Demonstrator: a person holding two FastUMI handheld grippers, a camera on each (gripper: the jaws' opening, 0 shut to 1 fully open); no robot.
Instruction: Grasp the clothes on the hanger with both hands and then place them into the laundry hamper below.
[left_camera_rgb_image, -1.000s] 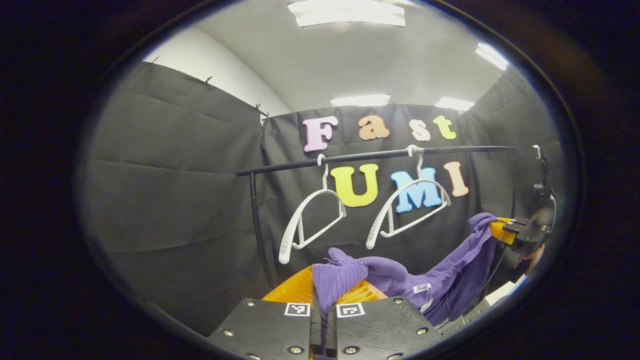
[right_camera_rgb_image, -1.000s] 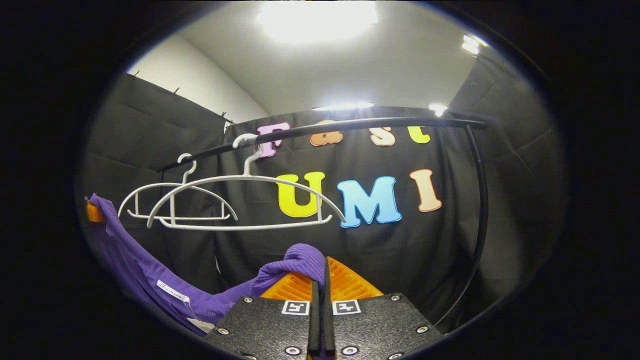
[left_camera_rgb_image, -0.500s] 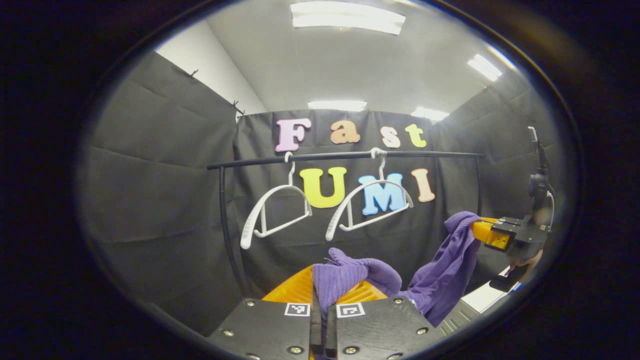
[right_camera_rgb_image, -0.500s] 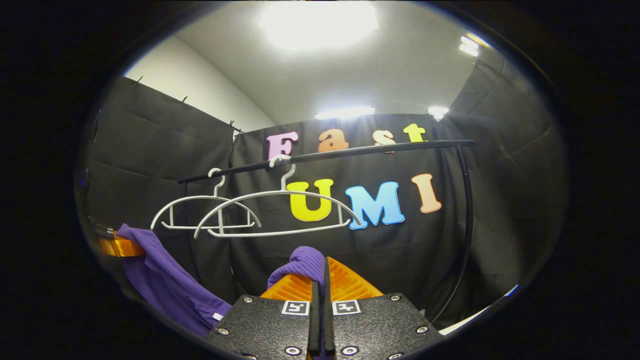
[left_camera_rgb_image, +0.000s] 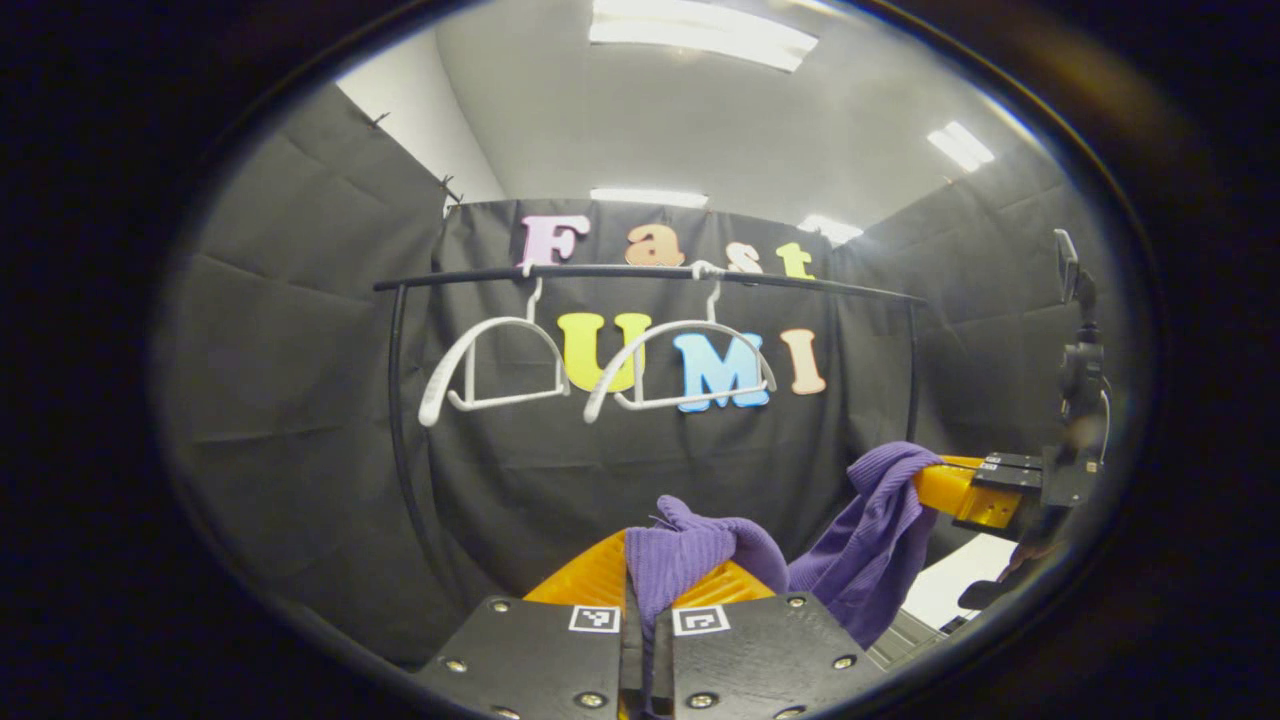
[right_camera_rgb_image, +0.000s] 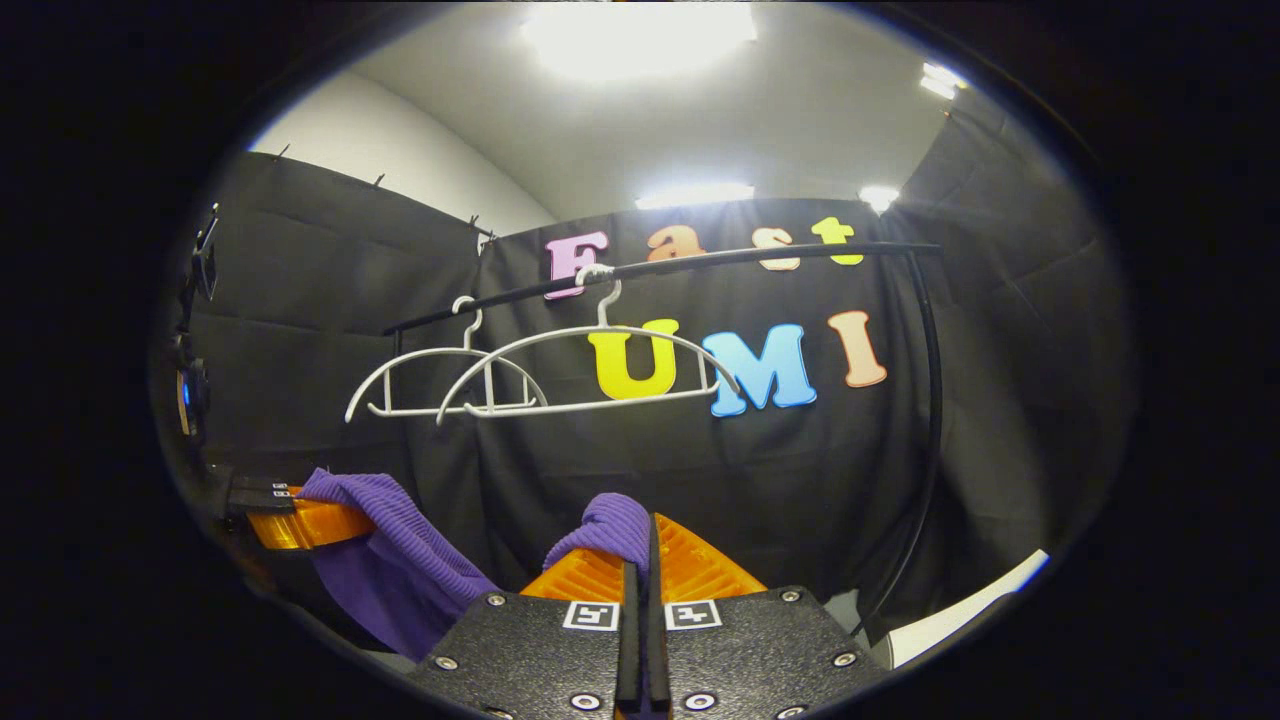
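Purple ribbed garment (left_camera_rgb_image: 870, 540), sagging between two claws, off white hangers (left_camera_rgb_image: 680, 365).

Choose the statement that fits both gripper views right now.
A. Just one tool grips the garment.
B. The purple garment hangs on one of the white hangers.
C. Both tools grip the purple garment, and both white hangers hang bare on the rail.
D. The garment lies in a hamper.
C: the left tool and the right tool each pinch the purple garment, while the two white hangers hang bare on the rail.

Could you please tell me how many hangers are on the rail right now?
2, both bare: one hanger near the rail's left end, the other hanger beside it toward the middle.
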